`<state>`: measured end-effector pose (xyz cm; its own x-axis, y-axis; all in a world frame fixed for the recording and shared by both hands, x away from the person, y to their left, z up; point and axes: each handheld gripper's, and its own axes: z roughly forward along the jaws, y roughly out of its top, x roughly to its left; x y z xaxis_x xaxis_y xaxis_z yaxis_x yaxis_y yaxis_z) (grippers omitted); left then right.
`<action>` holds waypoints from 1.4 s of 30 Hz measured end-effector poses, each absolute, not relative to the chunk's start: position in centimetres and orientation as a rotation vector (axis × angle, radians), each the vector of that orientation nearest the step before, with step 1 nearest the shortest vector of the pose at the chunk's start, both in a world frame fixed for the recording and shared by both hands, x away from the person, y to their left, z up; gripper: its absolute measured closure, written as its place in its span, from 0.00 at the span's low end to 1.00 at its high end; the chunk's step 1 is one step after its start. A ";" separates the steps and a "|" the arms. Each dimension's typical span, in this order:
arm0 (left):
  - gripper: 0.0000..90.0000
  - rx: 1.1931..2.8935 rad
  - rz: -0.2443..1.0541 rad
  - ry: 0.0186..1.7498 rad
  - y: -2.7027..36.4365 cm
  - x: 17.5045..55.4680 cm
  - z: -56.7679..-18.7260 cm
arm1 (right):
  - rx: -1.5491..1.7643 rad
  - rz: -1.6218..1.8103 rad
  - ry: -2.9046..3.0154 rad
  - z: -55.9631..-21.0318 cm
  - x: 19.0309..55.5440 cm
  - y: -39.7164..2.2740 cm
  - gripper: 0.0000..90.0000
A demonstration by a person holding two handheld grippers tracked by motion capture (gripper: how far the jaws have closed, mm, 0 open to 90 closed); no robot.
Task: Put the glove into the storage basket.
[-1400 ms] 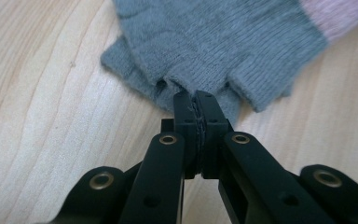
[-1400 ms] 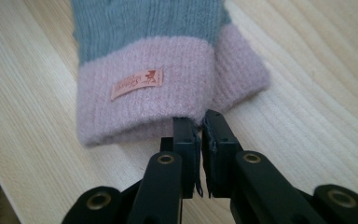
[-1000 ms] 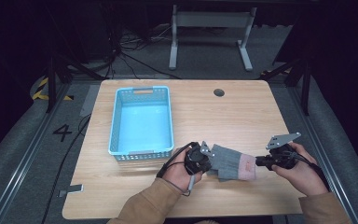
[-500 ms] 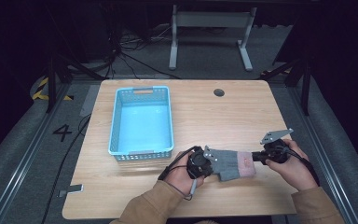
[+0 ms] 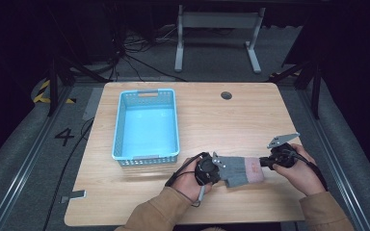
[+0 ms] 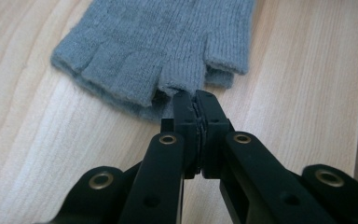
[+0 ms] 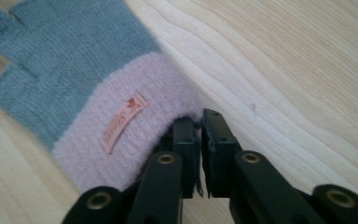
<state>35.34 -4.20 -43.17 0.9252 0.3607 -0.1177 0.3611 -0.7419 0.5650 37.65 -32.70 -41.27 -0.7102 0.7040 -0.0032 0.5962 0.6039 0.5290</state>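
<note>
Left hand-held gripper [image 6: 196, 100] is lying low over the pale wooden worktop [image 5: 212, 120], its jaws pinching the finger-end edge of the grey knitted fingerless glove with a pink fuzzy cuff [image 5: 238, 169]. Right hand-held gripper [image 7: 200, 122] is pointing at the opposite end, jaws just having been opening slightly, a narrow gap showing with cuff fluff between them. Both hands are resting near the front edge, the glove lying flat between them, apart from the light blue plastic basket [image 5: 147, 126].
</note>
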 end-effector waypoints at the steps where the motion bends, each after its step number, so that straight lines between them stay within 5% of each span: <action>1: 0.92 2.473 -0.005 0.518 -4.2 35.5 -43.3 | 1.075 0.739 2.599 -41.4 37.7 -32.8 0.88; 3: 0.84 2.475 -0.029 0.530 -4.0 35.6 -43.3 | 1.072 0.724 2.561 -41.5 37.8 -33.1 0.79; 14: 0.69 2.451 -0.026 0.551 -3.4 35.5 -42.5 | 1.118 0.724 2.512 -40.7 37.4 -34.3 0.78; 25: 0.67 2.389 0.028 0.561 -2.8 35.5 -41.4 | 1.145 0.812 2.531 -39.4 36.7 -33.8 0.99; 42: 0.67 2.360 0.042 0.550 -2.8 35.6 -40.9 | 1.145 0.856 2.591 -41.8 37.0 -31.4 0.99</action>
